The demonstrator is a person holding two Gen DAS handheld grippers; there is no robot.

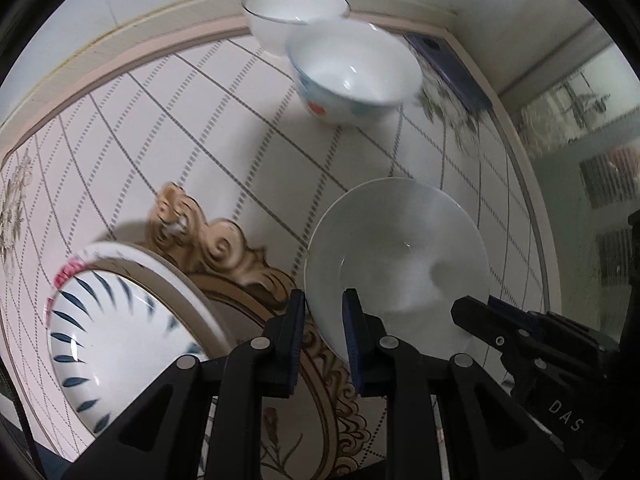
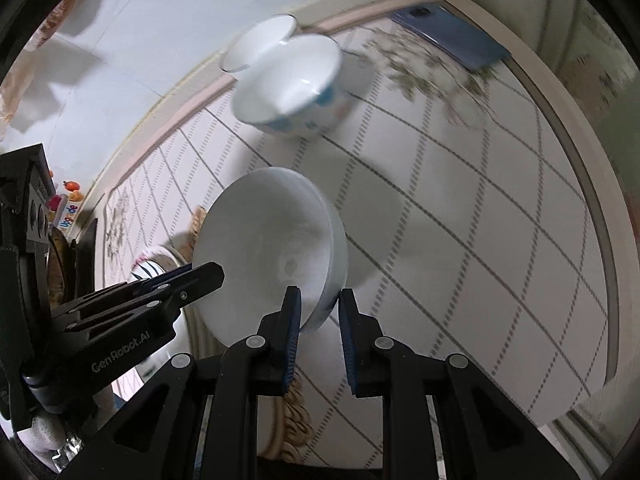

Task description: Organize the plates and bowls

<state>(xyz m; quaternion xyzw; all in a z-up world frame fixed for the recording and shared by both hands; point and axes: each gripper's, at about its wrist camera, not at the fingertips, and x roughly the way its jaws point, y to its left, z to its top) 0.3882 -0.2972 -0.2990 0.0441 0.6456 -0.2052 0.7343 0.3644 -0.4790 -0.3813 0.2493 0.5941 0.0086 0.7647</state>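
Observation:
A plain white bowl (image 1: 400, 256) is held above the table by both grippers. My left gripper (image 1: 323, 320) is shut on its near rim. My right gripper (image 2: 319, 316) is shut on the opposite rim of the same bowl (image 2: 268, 256). The right gripper also shows in the left wrist view (image 1: 472, 312), and the left one in the right wrist view (image 2: 204, 274). A blue-striped bowl with a pink rim mark (image 1: 116, 332) sits on a gold-edged plate (image 1: 224, 276) at lower left. A bowl with blue and red spots (image 1: 352, 76) and a plain white bowl (image 1: 288, 12) stand at the far edge.
The table has a white checked cloth (image 1: 224, 128) with flower prints. A blue phone (image 1: 448, 68) lies at the far right corner, also in the right wrist view (image 2: 452, 36). The wall is close behind the far bowls. Small colourful items (image 2: 68, 204) stand at far left.

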